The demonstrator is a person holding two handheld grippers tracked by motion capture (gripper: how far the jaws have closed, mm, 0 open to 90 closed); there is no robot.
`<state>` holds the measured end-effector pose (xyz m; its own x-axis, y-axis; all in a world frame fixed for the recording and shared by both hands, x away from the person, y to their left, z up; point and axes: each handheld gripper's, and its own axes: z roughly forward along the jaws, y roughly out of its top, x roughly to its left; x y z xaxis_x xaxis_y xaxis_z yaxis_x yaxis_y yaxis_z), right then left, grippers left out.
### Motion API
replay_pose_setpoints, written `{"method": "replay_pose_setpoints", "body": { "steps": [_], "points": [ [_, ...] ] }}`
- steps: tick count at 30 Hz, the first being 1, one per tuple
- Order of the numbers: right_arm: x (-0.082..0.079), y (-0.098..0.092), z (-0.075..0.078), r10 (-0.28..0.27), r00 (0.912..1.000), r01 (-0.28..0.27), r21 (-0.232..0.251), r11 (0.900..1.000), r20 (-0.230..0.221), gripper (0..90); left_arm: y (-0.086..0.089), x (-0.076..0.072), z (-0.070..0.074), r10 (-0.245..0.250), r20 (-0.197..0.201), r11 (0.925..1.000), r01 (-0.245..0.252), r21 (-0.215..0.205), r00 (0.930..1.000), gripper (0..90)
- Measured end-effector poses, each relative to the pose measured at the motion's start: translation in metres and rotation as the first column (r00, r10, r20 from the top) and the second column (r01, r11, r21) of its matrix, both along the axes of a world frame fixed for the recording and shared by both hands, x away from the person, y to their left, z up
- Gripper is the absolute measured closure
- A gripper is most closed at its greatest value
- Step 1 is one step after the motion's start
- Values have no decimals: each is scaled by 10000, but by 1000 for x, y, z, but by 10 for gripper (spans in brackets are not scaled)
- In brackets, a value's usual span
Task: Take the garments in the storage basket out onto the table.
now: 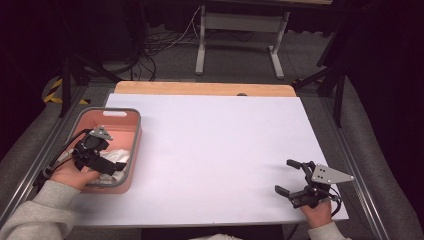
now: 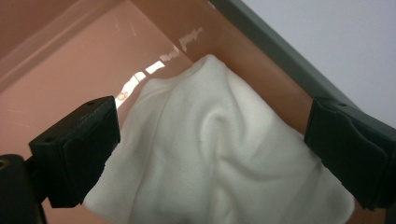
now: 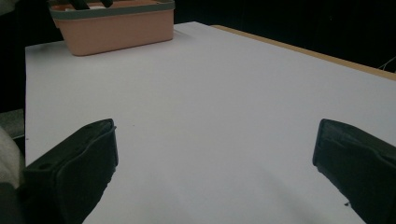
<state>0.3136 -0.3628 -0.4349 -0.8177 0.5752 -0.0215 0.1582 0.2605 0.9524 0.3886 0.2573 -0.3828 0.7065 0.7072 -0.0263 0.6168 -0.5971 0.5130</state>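
White cloth (image 2: 215, 154) against basket wall (image 2: 261, 70)

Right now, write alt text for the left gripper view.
A crumpled white cloth lies inside a pink basket, against its grey-rimmed wall. The left gripper is open, its black jaws standing either side of the cloth. Pale table surface shows beyond the rim.

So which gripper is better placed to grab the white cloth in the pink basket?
The left gripper, most likely. It is already inside the pink basket, jaws open on either side of the white cloth. The right gripper is open too, but sits far across the white table.
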Motion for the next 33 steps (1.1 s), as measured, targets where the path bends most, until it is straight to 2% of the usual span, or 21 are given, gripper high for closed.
{"method": "replay_pose_setpoints", "body": {
  "steps": [5, 12, 16, 18, 24, 33],
  "points": [
    [0, 0, 0, -18, 10000, 18, -35, 10000, 19, 4, 1, 4, -5, 25, -388, 10000, -27, -38, 9992, 36],
    [0, 0, 0, -21, 10000, 21, -14, 10000, 57, 4, -2, 8, -12, -80, -803, 9993, 109, 363, 9967, 37],
    [0, -1, 0, -58, 10000, 58, -31, 10000, 50, 4, -4, 9, -13, -17, -885, 9988, 61, 495, 9961, 44],
    [0, -1, 1, -44, 10000, 44, -40, 10000, 49, 4, -4, 9, -13, 16, -892, 9976, 46, 693, 9960, 47],
    [-1, -1, 1, -43, 10000, 43, -45, 10000, 68, 5, -5, 11, -16, 107, -1160, 9960, -4, 890, 9932, 73],
    [-1, -1, 1, -11, 10000, 11, -52, 10000, 77, 4, -9, 11, -18, 93, -1234, 9908, 75, 1352, 9923, 158]
  ]
}}
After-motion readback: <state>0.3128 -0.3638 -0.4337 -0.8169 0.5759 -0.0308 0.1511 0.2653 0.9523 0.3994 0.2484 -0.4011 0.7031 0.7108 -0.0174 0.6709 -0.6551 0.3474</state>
